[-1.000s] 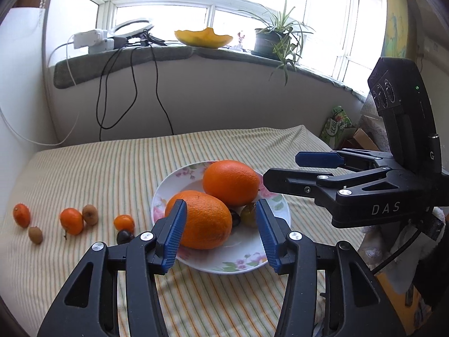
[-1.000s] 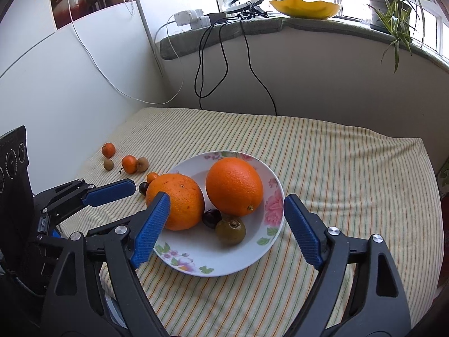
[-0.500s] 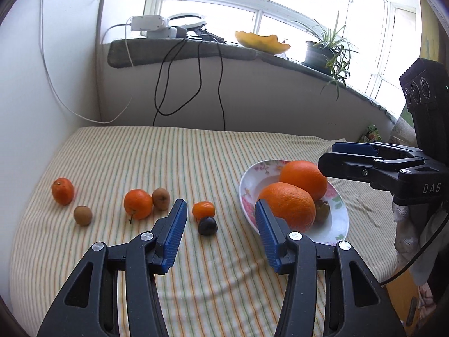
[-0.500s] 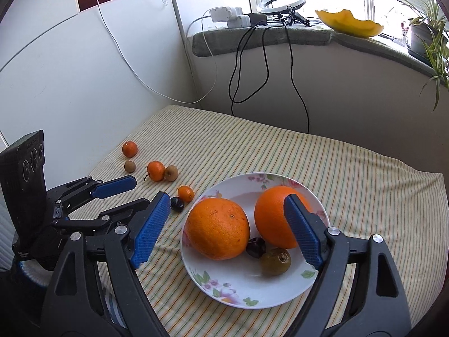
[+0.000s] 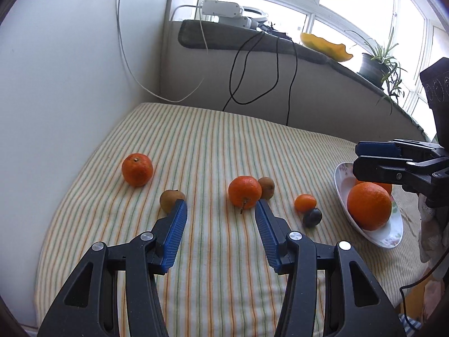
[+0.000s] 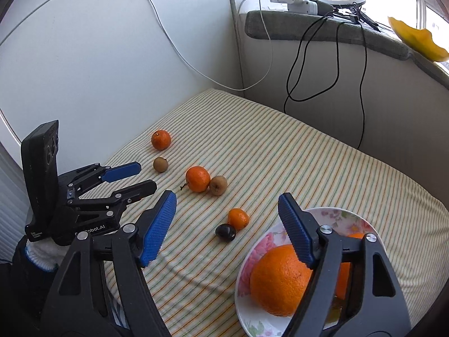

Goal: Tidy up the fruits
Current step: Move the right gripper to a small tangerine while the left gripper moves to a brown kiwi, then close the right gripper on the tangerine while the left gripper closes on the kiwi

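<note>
Six small fruits (image 5: 244, 192) are lying loose on the striped cloth (image 5: 213, 140); two oranges (image 6: 280, 278) are sitting on the plate (image 6: 348, 219). Left claw (image 5: 220, 206) is gaping, empty; right claw (image 6: 227, 200), just narrowing, is empty.

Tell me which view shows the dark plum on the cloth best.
The right wrist view: the dark plum lies unobstructed, touching the small orange fruit. The left wrist view shows it too, further off to the side.

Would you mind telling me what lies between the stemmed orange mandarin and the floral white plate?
The small orange kumquat and dark plum lie between the mandarin and the plate, clearest in the right wrist view.
</note>
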Demonstrator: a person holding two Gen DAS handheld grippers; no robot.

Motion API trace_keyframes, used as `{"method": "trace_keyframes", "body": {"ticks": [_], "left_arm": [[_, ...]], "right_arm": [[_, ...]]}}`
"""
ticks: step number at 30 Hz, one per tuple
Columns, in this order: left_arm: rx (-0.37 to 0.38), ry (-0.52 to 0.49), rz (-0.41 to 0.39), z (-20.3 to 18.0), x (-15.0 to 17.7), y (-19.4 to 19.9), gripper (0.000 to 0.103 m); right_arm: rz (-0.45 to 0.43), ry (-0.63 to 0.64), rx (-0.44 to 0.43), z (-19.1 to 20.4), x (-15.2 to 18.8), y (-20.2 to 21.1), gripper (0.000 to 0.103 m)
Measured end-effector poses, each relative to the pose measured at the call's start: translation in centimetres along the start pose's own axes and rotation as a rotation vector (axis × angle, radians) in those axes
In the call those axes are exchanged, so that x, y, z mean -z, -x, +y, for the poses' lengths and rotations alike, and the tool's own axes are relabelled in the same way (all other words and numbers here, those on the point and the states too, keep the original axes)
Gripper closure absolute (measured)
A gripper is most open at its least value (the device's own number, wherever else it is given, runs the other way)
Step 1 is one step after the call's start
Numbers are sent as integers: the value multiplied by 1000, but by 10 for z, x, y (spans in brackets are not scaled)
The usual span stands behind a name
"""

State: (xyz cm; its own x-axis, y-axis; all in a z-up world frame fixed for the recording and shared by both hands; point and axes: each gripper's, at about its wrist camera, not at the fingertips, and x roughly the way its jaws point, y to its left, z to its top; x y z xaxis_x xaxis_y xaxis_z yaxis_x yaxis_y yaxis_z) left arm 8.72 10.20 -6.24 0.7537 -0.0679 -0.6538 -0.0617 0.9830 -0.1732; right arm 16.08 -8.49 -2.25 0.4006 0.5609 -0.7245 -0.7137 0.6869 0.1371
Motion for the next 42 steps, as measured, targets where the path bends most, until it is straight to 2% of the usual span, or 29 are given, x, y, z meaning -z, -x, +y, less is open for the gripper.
{"method": "trace_keyframes", "body": {"ticks": [2,7,18,28,34,38,42], "left_arm": [[-8,10,7,7,0,-4,54],[-26,27,21,22,2,-11,54],[-42,28,71,40,0,-35,60],[-32,19,105,41,-3,-48,63],[-34,13,120,41,-5,-54,67],[-30,19,120,42,-6,-55,74],[-35,9,115,40,-5,-55,77]], "right_arm": [[21,16,-12,6,-5,-12,29],[76,82,-26,24,-15,-40,42],[192,185,-11,49,-22,-100,57],[256,212,39,53,-26,-132,57],[275,228,63,56,-29,-142,57],[282,247,71,58,-29,-146,57],[280,261,91,62,-27,-147,64]]}}
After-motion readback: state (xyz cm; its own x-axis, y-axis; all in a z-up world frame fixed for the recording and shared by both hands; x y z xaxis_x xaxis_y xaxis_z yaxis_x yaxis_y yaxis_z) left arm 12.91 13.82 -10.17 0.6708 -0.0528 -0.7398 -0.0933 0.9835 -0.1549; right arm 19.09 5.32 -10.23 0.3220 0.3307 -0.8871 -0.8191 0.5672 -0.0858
